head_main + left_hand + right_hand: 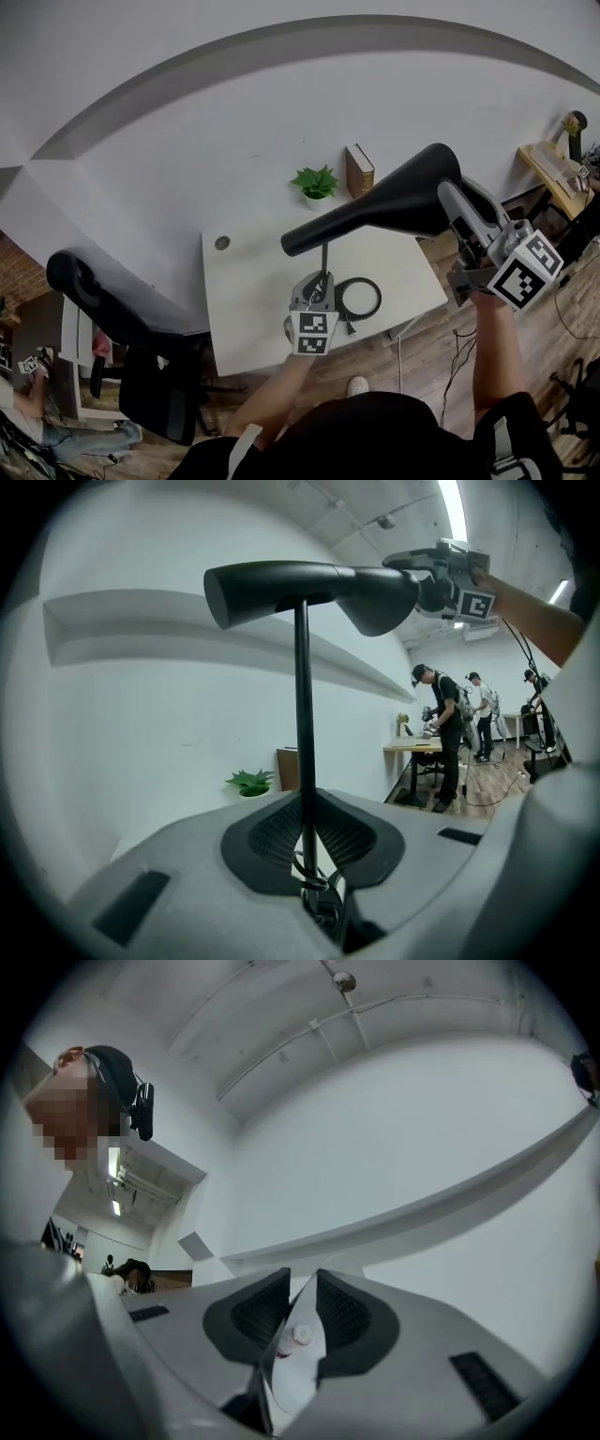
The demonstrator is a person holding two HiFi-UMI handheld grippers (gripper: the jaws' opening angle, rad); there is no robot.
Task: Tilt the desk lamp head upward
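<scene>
A black desk lamp stands on the white table (pixel 246 309). Its long head (pixel 375 214) lies roughly level over the thin upright stem (pixel 324 258), and the ring base (pixel 362 298) rests on the table. My left gripper (pixel 319 283) is shut on the stem low down; in the left gripper view the stem (pixel 303 714) rises between the pads (pixel 272 841) to the head (pixel 309 581). My right gripper (pixel 453 204) is shut on the wide end of the head. Seen from the right gripper view, the shade's thin rim (pixel 281 1340) sits between the jaws of the right gripper (pixel 300 1321).
A small potted plant (pixel 316 183) and a brown book (pixel 359 170) stand at the table's back edge by the wall. A black office chair (pixel 112 309) is left of the table. A wooden desk (pixel 553 173) stands far right, where people (pixel 441 724) work.
</scene>
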